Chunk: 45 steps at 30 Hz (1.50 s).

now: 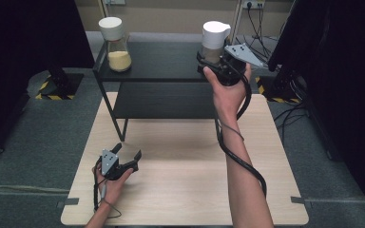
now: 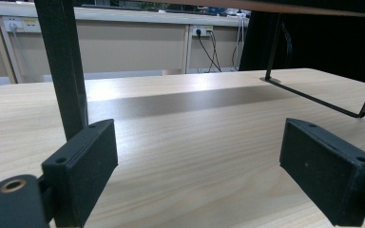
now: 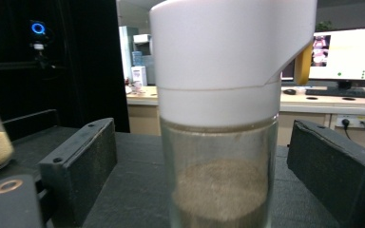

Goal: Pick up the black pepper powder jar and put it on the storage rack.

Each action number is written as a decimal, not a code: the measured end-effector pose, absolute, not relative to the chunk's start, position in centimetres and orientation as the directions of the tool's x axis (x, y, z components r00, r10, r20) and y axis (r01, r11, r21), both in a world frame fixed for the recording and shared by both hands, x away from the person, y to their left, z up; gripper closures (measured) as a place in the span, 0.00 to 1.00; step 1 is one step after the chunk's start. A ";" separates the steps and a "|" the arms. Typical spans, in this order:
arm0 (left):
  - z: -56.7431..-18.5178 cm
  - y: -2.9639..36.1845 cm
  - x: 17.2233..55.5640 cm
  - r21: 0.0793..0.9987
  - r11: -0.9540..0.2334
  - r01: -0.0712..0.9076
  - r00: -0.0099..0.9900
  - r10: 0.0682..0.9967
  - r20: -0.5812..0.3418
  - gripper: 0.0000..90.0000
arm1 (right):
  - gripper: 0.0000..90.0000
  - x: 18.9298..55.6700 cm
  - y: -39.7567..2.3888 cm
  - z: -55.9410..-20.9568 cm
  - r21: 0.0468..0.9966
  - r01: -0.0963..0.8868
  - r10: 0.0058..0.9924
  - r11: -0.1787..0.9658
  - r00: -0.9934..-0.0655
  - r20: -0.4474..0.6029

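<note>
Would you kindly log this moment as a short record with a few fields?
setting: wooden table with a black shelf at its far end
on shelf: two glass jars with white lids
left jar: holds yellow grains
right jar: holds brown powder, stands between the jaws, not yet clamped
right gripper: open, raised to the shelf top around the right jar
left gripper: open, low over the table, nothing between its jaws
</note>
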<state>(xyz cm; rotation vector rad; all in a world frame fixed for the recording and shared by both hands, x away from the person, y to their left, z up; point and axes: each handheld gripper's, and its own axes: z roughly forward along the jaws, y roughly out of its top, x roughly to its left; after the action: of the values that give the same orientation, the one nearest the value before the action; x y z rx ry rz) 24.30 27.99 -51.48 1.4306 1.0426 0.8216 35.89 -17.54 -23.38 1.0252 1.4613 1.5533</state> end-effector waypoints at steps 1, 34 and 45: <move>-51.5 28.0 24.3 0.989 0.020 0.146 0.365 0.928 -0.072 0.13 | 0.11 35.7 -17.7 -23.5 0.998 -0.001 0.915 -0.060 -0.400 0.055; -51.5 27.9 24.2 0.989 0.020 0.144 0.363 0.929 -0.072 0.13 | 0.10 30.2 -21.1 -27.8 1.000 -0.005 0.868 -0.028 -0.497 0.022; -51.5 27.9 24.2 0.990 0.021 0.143 0.362 0.930 -0.072 0.13 | 0.09 29.0 -22.2 -29.4 1.000 -0.001 0.866 -0.022 -0.499 0.019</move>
<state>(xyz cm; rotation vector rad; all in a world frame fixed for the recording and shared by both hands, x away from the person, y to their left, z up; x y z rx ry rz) 24.21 27.89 -51.53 1.4264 1.0434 0.8268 29.02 -22.21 -29.42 0.9255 1.5677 1.6038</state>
